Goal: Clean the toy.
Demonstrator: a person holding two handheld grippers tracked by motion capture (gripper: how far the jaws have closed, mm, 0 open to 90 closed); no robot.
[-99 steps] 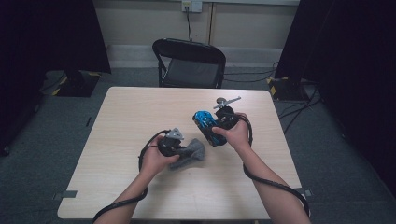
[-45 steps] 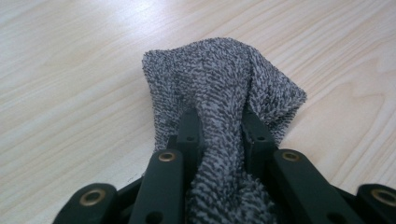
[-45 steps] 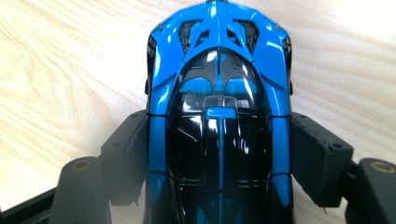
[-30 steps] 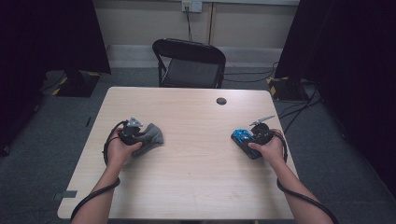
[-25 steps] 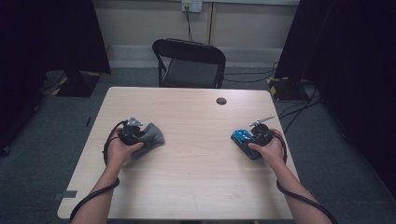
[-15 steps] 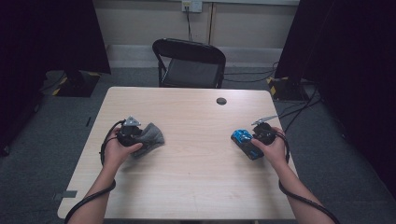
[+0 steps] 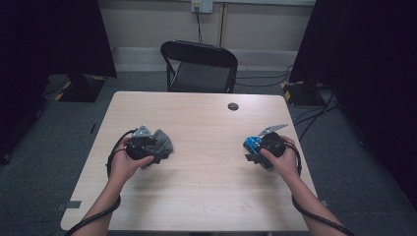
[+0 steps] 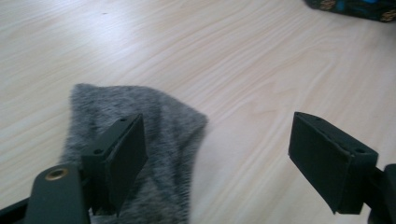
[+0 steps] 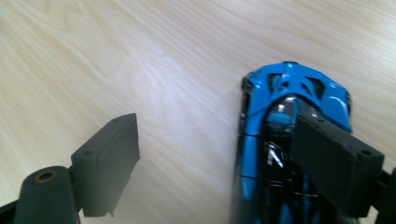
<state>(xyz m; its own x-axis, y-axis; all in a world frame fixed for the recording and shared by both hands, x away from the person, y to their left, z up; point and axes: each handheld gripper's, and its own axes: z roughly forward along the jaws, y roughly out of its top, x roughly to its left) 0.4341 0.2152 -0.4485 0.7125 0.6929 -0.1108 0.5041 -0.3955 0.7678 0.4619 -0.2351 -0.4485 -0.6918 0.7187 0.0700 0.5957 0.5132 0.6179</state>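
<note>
Much bare table [image 7: 206, 182] between grippers

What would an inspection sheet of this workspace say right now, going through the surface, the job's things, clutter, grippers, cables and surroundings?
Surface: light wood table, bare in the middle.
Job's things: grey fuzzy cloth lying at the left gripper; blue toy car lying on the table at the right gripper.
Clutter: small dark round thing near the far edge; what it is cannot be told.
Grippers: left gripper jaws wide open, one jaw over the cloth; right gripper jaws wide open, one jaw over the car.
Cables: a black cable loops from the left gripper; another trails along the right forearm.
Surroundings: black folding chair beyond the table, grey floor, wall outlet.
</note>
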